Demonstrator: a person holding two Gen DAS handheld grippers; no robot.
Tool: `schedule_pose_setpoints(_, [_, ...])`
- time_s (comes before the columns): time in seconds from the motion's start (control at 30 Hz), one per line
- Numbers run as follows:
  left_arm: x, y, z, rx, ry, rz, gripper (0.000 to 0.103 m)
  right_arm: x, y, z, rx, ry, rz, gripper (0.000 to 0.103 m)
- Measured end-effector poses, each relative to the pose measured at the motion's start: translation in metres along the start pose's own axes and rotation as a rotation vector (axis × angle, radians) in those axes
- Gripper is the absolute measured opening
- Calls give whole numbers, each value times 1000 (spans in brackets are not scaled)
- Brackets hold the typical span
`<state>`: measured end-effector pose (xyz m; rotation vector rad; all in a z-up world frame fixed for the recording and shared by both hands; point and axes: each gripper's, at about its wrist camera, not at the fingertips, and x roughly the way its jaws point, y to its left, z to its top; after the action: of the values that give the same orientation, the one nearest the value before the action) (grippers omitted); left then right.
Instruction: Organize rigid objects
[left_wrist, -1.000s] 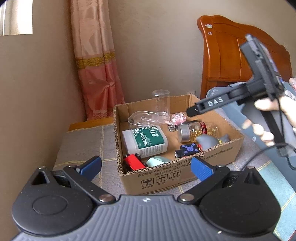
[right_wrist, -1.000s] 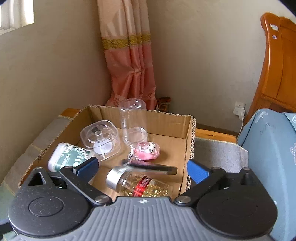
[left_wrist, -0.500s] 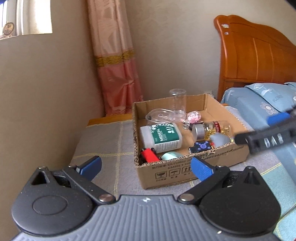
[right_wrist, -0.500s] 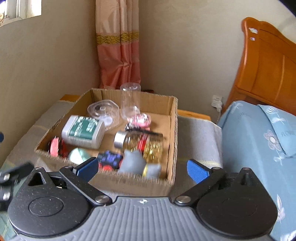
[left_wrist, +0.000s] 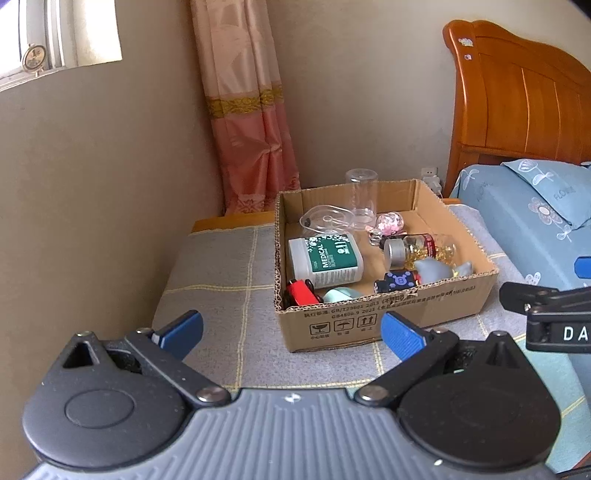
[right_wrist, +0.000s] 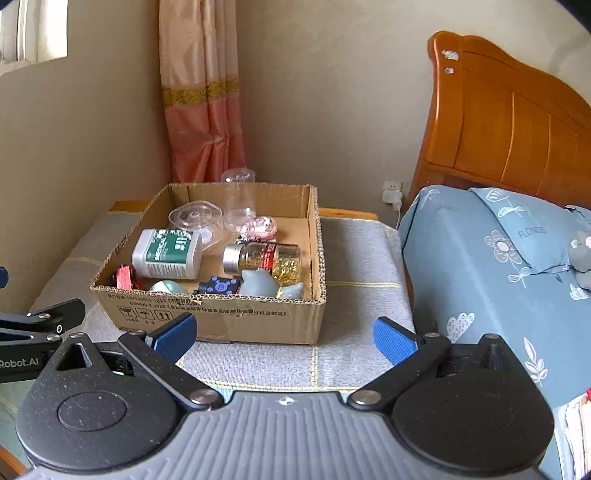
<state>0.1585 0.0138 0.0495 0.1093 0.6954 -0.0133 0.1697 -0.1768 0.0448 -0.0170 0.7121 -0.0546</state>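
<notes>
An open cardboard box (left_wrist: 369, 321) (right_wrist: 221, 317) sits on a grey checked cloth. Inside lie a white and green MEDICAL bottle (left_wrist: 325, 258) (right_wrist: 166, 253), a jar of yellow capsules (left_wrist: 417, 249) (right_wrist: 264, 258), a clear tumbler (left_wrist: 361, 197) (right_wrist: 238, 199), a clear lidded dish (left_wrist: 325, 221) (right_wrist: 195, 218), a pink trinket (left_wrist: 389, 223) (right_wrist: 262, 227), a red item (left_wrist: 301, 291), a dark blue block (left_wrist: 399, 282) (right_wrist: 218, 286) and a grey-blue figure (left_wrist: 434, 269) (right_wrist: 258, 282). My left gripper (left_wrist: 291, 332) and right gripper (right_wrist: 284, 334) both stand open and empty, short of the box's front wall.
A blue floral bed (right_wrist: 498, 266) with an orange wooden headboard (left_wrist: 517, 103) lies to the right. A beige wall (left_wrist: 92, 184) borders the left, and a pink curtain (left_wrist: 251, 122) hangs behind. The right gripper's arm (left_wrist: 546, 310) shows at the left view's right edge.
Both grippers have drawn back from the box, which now looks smaller and farther. The right gripper left the space above the box and now sits low at the right.
</notes>
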Motion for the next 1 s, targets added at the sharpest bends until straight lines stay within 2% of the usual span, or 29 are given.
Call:
schedule_pose_setpoints(0.33, [-6, -4, 3, -15, 14, 22, 102, -16, 0, 0, 13, -38, -17, 103])
schedule_pose_setpoints(1.0, [-2, -6, 2, -19, 34, 34, 102, -15, 5, -3, 8, -29, -15, 103])
